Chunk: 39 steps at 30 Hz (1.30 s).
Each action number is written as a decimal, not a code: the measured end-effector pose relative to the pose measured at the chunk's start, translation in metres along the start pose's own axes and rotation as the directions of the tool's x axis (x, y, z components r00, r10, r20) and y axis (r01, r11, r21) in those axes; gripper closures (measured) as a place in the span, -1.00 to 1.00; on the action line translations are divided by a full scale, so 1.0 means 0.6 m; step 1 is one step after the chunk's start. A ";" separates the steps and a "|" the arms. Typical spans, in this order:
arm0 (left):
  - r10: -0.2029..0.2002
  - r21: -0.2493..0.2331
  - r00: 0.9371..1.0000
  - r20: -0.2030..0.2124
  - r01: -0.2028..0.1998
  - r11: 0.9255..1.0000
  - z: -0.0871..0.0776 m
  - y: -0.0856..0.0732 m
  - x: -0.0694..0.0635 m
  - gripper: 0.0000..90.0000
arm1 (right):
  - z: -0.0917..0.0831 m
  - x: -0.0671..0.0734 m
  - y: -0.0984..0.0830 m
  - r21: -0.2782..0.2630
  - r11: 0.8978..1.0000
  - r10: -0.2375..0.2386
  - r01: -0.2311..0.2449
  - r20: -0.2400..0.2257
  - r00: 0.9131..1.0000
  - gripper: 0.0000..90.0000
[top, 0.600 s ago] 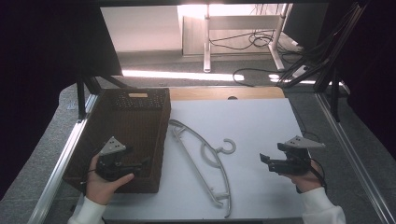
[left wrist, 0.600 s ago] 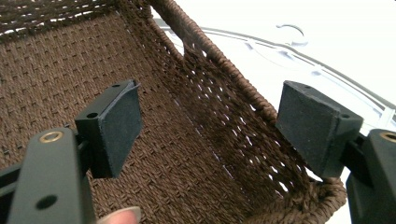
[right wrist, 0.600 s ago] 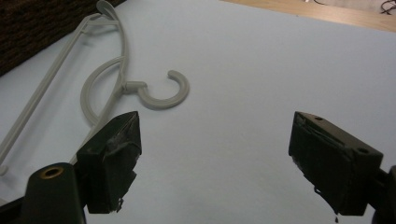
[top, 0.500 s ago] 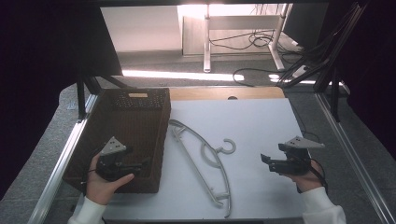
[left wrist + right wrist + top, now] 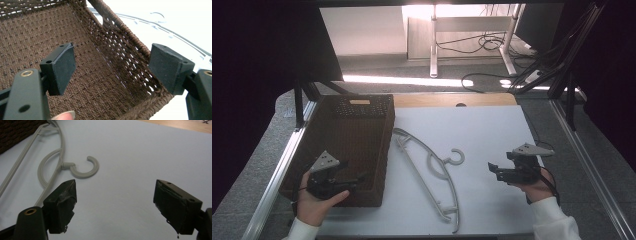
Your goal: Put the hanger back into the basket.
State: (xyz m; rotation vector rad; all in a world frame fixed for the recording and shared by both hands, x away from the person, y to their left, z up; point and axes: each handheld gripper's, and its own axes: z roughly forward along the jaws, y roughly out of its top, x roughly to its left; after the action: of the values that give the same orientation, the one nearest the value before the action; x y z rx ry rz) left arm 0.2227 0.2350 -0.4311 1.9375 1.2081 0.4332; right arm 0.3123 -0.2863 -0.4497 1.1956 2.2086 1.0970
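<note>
A white table top (image 5: 492,135) spreads under both grippers, bare ahead of the right one. The brown woven basket (image 5: 357,135) sits on the table's left part; the left gripper (image 5: 354,181) hangs over the basket's near end, with the woven floor and a side wall (image 5: 120,47) directly ahead of and between its jaws. Those jaws stand wide apart with nothing between them, one pad (image 5: 63,67) over the basket floor, the other above the rim. A pale grey plastic hanger (image 5: 432,170) lies flat on the table between the two grippers, just beside the basket's wall. Its hook (image 5: 85,168) lies ahead of the right gripper (image 5: 116,205) and toward its left jaw, apart from it. The right gripper's jaws are likewise spread wide and empty above the white surface.
</note>
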 end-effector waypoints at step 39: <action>-0.012 0.012 1.000 0.006 0.012 1.000 0.005 0.004 0.002 -0.54 | 0.061 0.052 0.031 0.105 0.994 -0.008 0.019 -0.099 0.995 -0.33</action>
State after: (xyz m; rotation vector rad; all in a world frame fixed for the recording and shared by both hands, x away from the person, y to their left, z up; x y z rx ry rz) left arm 0.2271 0.2342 -0.4313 1.9390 1.2206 0.4140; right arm 0.3287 -0.2378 -0.4568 1.1912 2.3733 1.0662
